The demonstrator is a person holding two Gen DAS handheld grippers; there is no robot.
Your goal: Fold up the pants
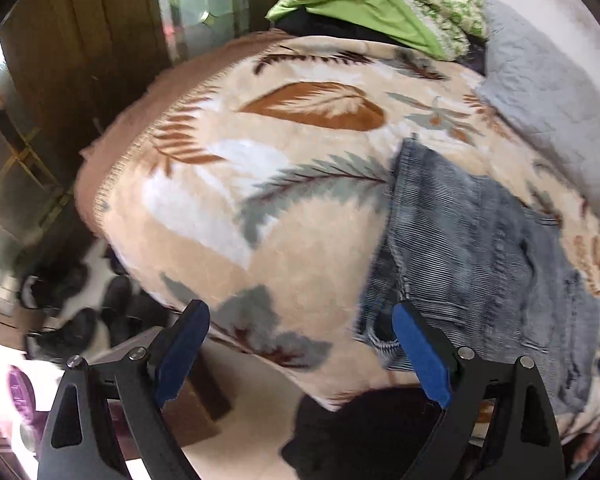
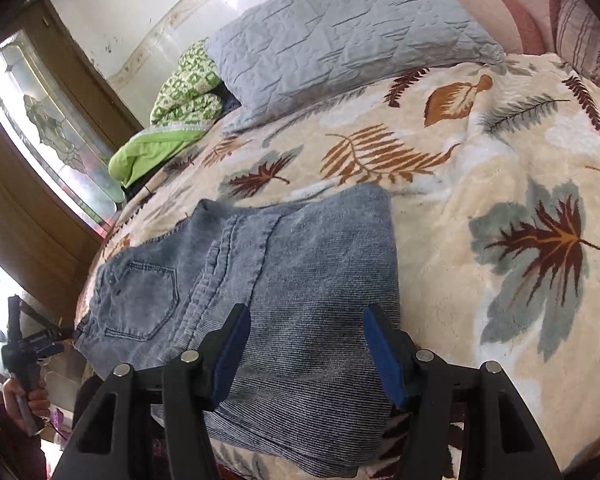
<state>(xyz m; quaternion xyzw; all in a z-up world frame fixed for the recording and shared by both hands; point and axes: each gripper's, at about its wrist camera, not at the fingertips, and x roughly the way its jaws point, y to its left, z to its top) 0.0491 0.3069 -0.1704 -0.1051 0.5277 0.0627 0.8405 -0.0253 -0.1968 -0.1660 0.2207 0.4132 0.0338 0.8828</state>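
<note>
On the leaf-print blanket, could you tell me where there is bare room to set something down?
The leaf-print fleece blanket lies bare right of the folded blue denim pants, and between them and the grey quilted pillow. It is crowded at the far-left corner, where green clothes pile beside the pillow.

My bed wears a cream fleece blanket [image 2: 440, 208] printed with rust and grey leaves. At twelve o'clock in my right view a grey quilted pillow [image 2: 340, 36] lies on it; at ten o'clock, touching that pillow, sits a green-and-white patterned bundle [image 2: 188, 88] above a lime green cloth [image 2: 148, 152]. Dark shoes [image 1: 100, 312] crowd the floor at eight o'clock in my left view.
</note>
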